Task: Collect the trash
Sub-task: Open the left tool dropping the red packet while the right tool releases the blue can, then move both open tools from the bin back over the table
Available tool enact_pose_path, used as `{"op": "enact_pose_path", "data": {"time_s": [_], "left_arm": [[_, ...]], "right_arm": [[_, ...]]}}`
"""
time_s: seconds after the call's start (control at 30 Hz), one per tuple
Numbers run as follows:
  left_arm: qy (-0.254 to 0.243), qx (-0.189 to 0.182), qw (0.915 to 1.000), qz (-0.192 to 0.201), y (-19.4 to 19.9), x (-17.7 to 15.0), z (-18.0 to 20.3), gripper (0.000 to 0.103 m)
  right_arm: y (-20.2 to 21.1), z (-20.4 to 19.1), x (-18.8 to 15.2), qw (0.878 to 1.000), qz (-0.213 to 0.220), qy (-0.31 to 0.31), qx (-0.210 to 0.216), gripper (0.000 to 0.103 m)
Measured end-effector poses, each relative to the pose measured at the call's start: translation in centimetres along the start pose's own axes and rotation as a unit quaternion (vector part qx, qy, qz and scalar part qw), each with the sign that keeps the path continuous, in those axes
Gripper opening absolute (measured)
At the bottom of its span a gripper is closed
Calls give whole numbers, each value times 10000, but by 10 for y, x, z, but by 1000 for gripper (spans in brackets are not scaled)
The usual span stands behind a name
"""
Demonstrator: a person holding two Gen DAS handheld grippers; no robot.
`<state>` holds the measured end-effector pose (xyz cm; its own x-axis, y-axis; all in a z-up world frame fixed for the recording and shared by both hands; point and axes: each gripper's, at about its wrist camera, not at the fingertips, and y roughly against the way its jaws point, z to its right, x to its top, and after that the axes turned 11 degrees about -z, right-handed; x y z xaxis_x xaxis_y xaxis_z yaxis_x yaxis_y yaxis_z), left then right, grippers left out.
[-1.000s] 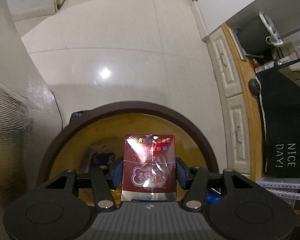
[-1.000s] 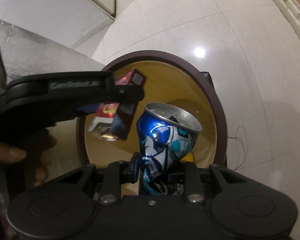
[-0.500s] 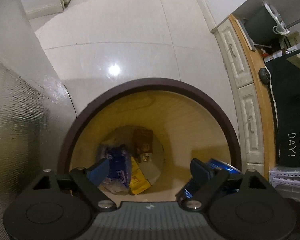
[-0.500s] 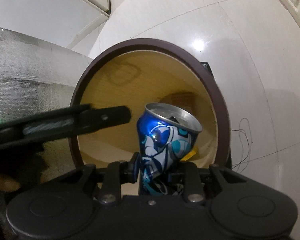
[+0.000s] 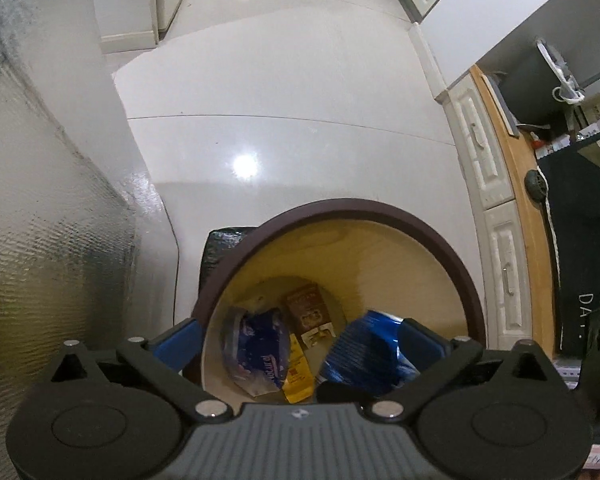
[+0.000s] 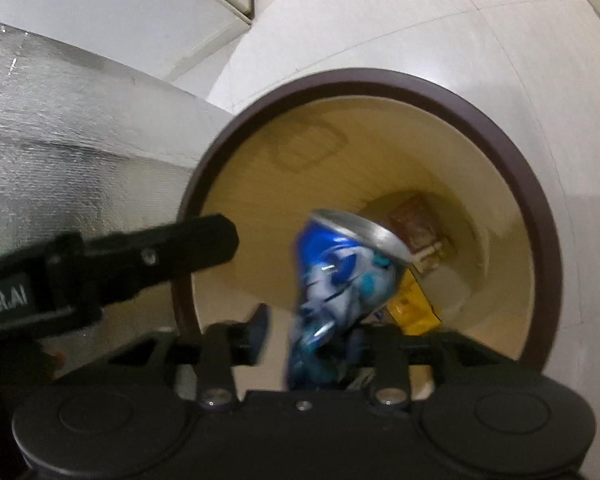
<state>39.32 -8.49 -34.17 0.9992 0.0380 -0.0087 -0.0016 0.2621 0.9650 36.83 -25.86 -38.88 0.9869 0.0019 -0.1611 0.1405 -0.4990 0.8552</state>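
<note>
Presently both grippers hang above the round bin [image 5: 428, 240], a tub with a dark brown rim and a pale yellow inner wall, standing on the glossy white tile floor [image 5: 300, 92].

Left gripper [image 5: 300, 340]: jaws opening and spread very wide, nothing between the blue pads. One pad sits outside the bin's rim on the foil-wall side, the other over the bin's mouth. In the right wrist view it [image 6: 204, 240] enters as a black arm whose tip reaches across the rim.

Right gripper [image 6: 308, 336]: jaws opening. The crushed blue can [image 6: 340, 276] is between them, blurred, tilted with its silver top toward the far wall of the bin. A clear gap shows between the can and the left-hand pad; contact on the other side cannot be told through the blur. The can is over the bin's mouth, inside the rim line — in the left wrist view it [image 5: 364, 356] shows as a blue mass within the bin opening, near the cabinet side.

Bin floor holds earlier rubbish: a blue wrapper [image 5: 260, 352], a yellow packet [image 5: 298, 376] touching it, and a brown-red packet [image 5: 308, 308] toward the far wall.

Beside the bin, a foil-covered surface [image 5: 40, 220] on one side, white drawer fronts [image 5: 496, 232] on the other — both apart from the rim.
</note>
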Motion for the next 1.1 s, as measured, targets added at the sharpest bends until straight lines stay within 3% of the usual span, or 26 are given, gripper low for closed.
{"op": "enact_pose_path", "data": {"time_s": [0.13,0.5,0.73,1.07,1.1], "left_arm": [[77,114,9999,-76,-4,-4,-5,103],[20,396,9985,-365,-11,-14,-7,103],[-65,491,9980,-391,2,-18,-7,103],[-229,538,9978,-315,30,-26,5,103],[-232,535,9979,-293,33,-28,7,103]], "right_arm": [[-1,2,-1,9996,-185,98,-177,68],[32,10,-19,9956,-28,478,-805,73],[59,13,-22,9940,214,496,-956,74],[98,8,-31,9907,497,524,-1157,85],[102,8,-32,9901,536,513,-1188,93]]}}
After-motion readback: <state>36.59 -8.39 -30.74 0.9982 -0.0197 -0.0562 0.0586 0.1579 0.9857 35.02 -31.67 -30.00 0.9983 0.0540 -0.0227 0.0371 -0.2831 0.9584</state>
